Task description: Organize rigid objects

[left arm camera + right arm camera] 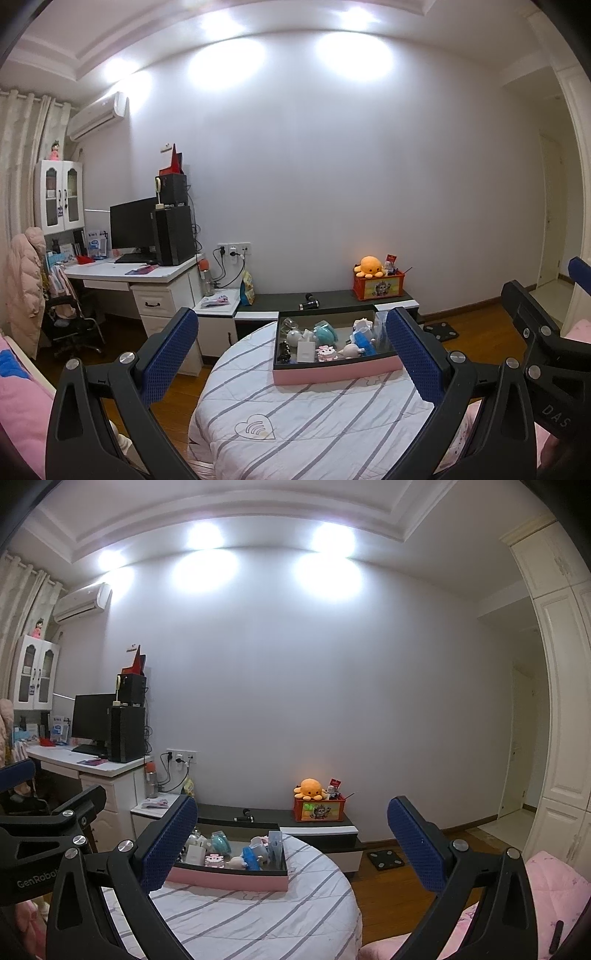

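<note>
Two grippers, left (291, 363) and right (291, 843), jaws spread, empty; one pink tray (332, 373) of small toys beyond

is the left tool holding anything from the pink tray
No, the left tool is open with nothing between its blue pads, and the pink tray with its small items sits beyond it on the striped cover.

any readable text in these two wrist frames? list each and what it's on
"GenRobot": white lettering on the black body of the left tongs, cut off at the edge by the right tongs' arm.
"DAS": white letters on the black body of the right tongs, the rest out of frame.
Too small or blurred: the picture panel on the orange storage crate, the blue-and-white packs on the white desk.
</note>
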The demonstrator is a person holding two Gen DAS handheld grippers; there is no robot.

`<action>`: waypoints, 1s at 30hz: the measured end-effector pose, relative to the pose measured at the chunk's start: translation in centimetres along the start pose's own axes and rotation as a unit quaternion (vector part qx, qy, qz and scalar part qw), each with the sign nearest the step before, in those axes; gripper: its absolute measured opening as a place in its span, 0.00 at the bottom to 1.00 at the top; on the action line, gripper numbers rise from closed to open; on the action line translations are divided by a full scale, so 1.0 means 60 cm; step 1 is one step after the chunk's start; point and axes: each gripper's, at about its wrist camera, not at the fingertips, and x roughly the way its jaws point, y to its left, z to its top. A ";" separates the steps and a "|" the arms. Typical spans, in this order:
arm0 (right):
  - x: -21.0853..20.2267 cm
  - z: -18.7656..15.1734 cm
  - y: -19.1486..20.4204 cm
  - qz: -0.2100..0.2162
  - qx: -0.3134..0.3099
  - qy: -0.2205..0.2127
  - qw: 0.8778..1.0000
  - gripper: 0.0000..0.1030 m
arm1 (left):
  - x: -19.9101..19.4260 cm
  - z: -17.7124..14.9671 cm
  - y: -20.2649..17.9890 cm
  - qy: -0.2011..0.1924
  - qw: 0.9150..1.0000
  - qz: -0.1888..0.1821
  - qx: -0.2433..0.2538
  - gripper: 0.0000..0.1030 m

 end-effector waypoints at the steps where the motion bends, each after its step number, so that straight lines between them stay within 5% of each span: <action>1: 0.000 0.000 0.000 0.000 0.000 0.000 1.000 1.00 | 0.000 0.000 0.000 -0.001 1.000 0.000 0.000 1.00; 30: 0.006 -0.001 -0.006 -0.005 -0.003 0.004 1.000 1.00 | 0.002 0.002 0.002 -0.003 1.000 -0.008 0.004 1.00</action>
